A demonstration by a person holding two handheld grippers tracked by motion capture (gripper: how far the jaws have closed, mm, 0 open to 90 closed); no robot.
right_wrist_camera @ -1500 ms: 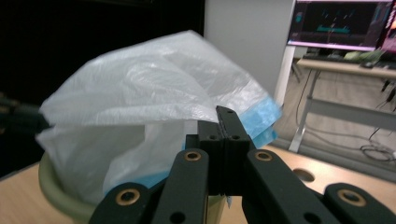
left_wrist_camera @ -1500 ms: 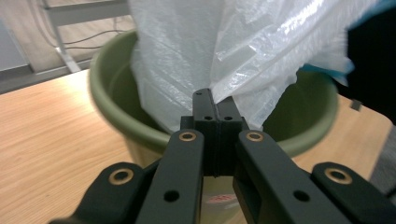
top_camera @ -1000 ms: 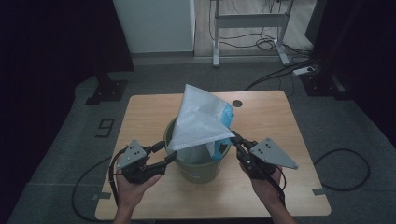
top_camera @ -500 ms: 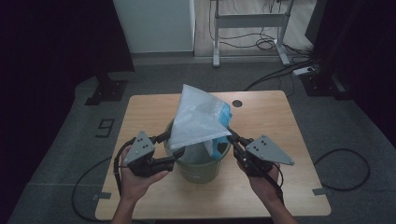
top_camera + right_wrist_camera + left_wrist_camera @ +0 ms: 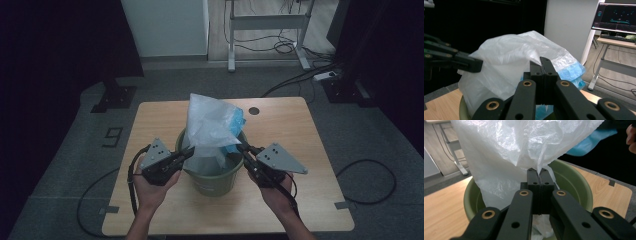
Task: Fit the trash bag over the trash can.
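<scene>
Here we are over the wooden surface (image 5: 300, 130), and right in the middle of it stands a green bucket (image 5: 212, 182) with a white plastic bag (image 5: 207, 125) billowing up out of its mouth. The left gripper (image 5: 187, 152) sits at the bucket's near-left rim, and its fingers have just been closing: in the left gripper view they now stand pressed together with a thin fold of the white plastic bag (image 5: 524, 150) pinched between the tips, right above the green bucket (image 5: 574, 185). Over on the other side, the right gripper (image 5: 241, 148) comes in at the near-right rim, and in the right gripper view its fingers are likewise tight together with the bag's film (image 5: 506, 62) caught at their tips. So both sides have hold of the bag's edge, one at each side of the bucket. The bag's body stands tall and crumpled, leaning toward the far side of the bucket, and a patch of blue plastic (image 5: 237, 122) shows beside it on the right, near the right gripper; in the right gripper view that blue plastic (image 5: 571, 71) lies just behind the fingers. The left gripper (image 5: 470, 63) shows there too, across the bag.
</scene>
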